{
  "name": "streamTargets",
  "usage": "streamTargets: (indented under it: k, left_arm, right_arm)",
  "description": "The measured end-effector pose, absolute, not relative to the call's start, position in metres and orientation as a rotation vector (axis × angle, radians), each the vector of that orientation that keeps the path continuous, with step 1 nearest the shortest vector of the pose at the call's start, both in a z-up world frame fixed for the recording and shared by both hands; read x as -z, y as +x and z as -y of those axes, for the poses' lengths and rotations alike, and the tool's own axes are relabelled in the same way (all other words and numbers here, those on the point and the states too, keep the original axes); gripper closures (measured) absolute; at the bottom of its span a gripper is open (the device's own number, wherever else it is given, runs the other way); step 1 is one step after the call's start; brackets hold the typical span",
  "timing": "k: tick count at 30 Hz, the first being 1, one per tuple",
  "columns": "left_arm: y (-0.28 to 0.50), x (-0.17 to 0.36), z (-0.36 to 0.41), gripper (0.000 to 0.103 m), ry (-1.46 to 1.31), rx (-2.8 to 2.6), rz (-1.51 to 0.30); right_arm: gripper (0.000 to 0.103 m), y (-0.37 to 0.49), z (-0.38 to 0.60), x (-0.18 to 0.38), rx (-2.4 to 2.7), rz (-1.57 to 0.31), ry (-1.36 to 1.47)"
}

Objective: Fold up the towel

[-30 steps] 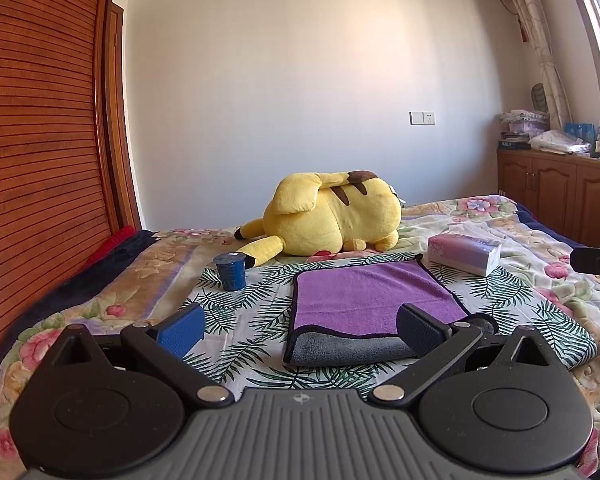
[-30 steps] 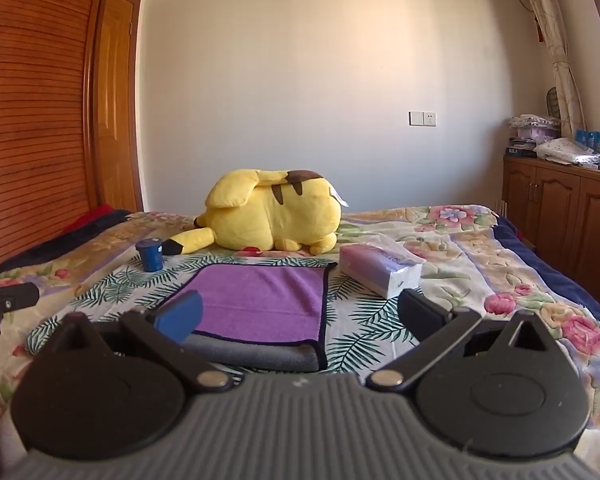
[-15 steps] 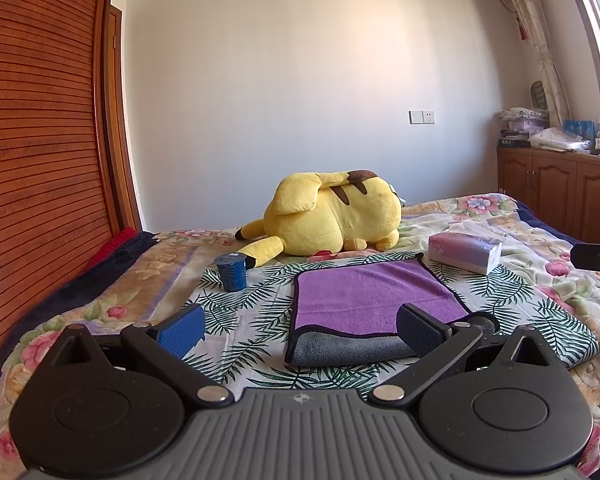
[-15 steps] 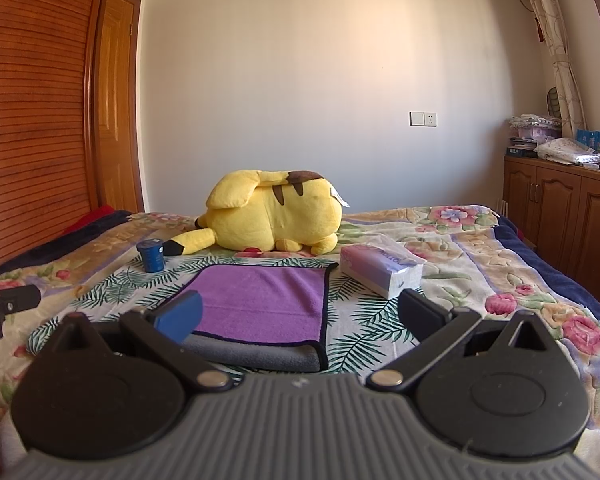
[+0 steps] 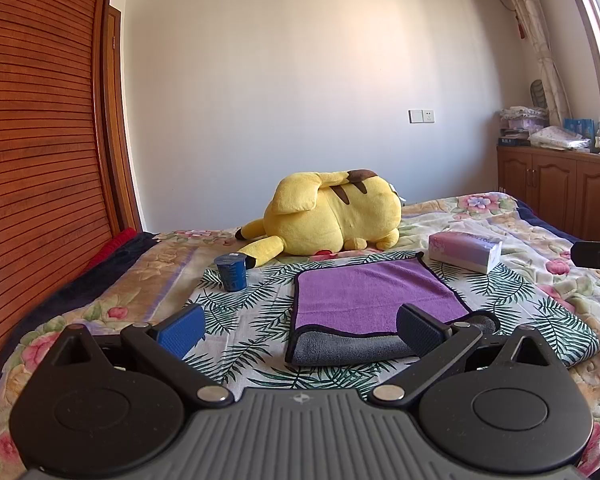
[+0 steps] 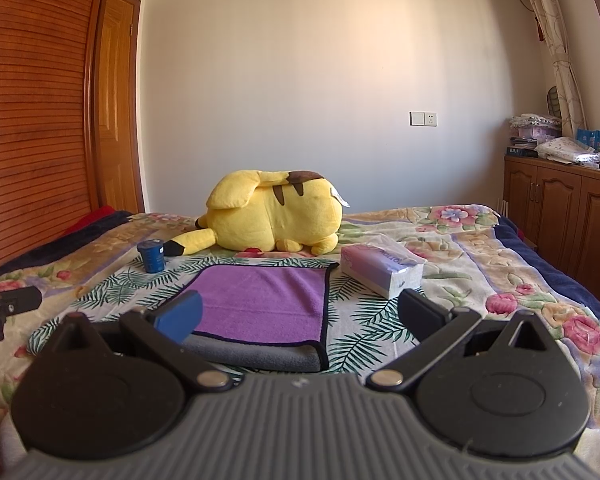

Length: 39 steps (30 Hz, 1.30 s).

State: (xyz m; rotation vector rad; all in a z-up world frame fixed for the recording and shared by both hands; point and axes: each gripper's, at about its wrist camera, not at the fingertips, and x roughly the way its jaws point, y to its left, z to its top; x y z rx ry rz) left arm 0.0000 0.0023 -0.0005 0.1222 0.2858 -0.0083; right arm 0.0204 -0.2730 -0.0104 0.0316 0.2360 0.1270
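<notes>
A purple towel (image 5: 364, 292) with a grey underside and dark edging lies folded on the leaf-print cloth on the bed; it also shows in the right wrist view (image 6: 260, 300). Its grey folded edge faces me. My left gripper (image 5: 296, 330) is open and empty, held just short of the towel's near left corner. My right gripper (image 6: 296, 314) is open and empty, just short of the towel's near right corner. The right gripper's tip (image 5: 596, 258) shows at the right edge of the left wrist view, and the left gripper's tip (image 6: 8, 308) at the left edge of the right wrist view.
A yellow plush toy (image 5: 332, 212) lies behind the towel. A blue cup (image 5: 231, 271) stands to the towel's left. A tissue pack (image 5: 464, 250) lies to its right. A wooden wardrobe (image 5: 40, 160) is on the left, and a wooden cabinet (image 5: 560, 192) on the right.
Both grippers have stayed nearly still and open. The view has risen very slightly; the towel has not moved.
</notes>
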Motion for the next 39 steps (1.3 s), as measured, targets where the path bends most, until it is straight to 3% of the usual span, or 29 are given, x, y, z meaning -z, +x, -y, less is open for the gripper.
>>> streamTargets:
  k: [39]
  left_arm:
    - [0.004, 0.004, -0.002, 0.016, 0.152, 0.015, -0.328]
  right_arm:
    - [0.0, 0.025, 0.262, 0.013, -0.132, -0.264, 0.029]
